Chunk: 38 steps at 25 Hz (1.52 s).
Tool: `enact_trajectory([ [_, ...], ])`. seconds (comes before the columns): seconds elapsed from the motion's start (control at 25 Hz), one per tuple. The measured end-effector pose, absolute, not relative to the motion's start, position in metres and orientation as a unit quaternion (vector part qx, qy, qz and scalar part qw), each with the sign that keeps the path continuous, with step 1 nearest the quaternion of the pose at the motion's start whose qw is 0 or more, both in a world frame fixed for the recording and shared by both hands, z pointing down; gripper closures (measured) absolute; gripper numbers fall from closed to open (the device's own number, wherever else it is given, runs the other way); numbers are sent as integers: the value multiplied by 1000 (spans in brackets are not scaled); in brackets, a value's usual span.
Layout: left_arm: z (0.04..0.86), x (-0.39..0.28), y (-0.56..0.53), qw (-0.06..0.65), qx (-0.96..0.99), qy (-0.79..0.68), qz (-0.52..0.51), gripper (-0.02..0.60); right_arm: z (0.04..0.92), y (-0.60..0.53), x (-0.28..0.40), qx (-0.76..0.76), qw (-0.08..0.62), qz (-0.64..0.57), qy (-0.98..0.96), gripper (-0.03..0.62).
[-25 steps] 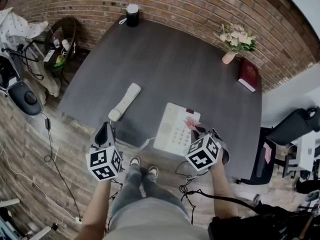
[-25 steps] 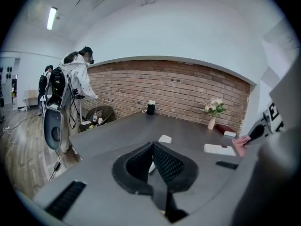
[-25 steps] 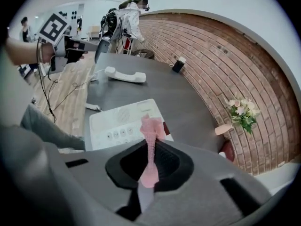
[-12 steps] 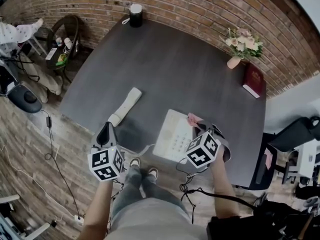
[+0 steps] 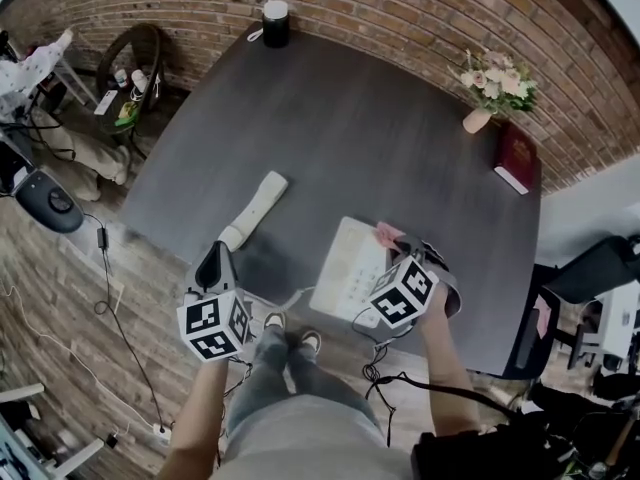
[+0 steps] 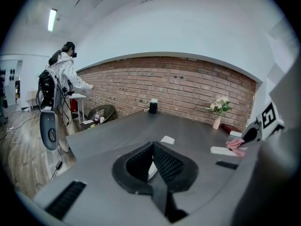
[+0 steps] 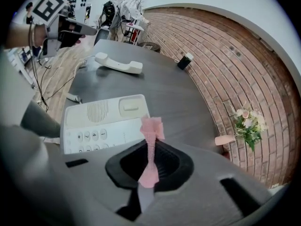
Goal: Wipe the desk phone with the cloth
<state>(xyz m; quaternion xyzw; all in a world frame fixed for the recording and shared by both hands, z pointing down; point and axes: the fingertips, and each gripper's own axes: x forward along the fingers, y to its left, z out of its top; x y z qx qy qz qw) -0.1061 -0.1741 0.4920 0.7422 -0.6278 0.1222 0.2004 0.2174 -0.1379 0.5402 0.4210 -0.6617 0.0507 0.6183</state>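
Note:
The white desk phone base (image 5: 350, 266) (image 7: 101, 121) lies near the front edge of the dark desk (image 5: 340, 128). Its handset (image 5: 254, 208) (image 7: 118, 63) lies off the cradle to the left. My right gripper (image 5: 402, 245) (image 7: 151, 142) is shut on a pink cloth (image 5: 387, 234) (image 7: 151, 131), and the cloth's bunched end sits over the base's far right corner. My left gripper (image 5: 215, 258) (image 6: 151, 146) hovers at the desk's front edge just short of the handset's near end, jaws together with nothing held. The left gripper view shows the cloth (image 6: 235, 143) at the right.
A flower vase (image 5: 493, 86) and a red book (image 5: 515, 156) stand at the back right, and a black cylinder (image 5: 275, 23) at the back edge. The phone cord (image 5: 290, 293) hangs off the front edge. A person (image 6: 63, 74) stands far left by a chair.
The right gripper with the cloth has slid a little toward the phone base's far right corner. The left gripper has hardly moved. The head camera shifted slightly.

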Motion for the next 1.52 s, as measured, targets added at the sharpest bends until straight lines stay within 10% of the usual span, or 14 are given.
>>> enact_trajectory([
  [1.52,502,-124,-139,200,758,-604,145,577,570,-72,182,410,615,101,-666,577],
])
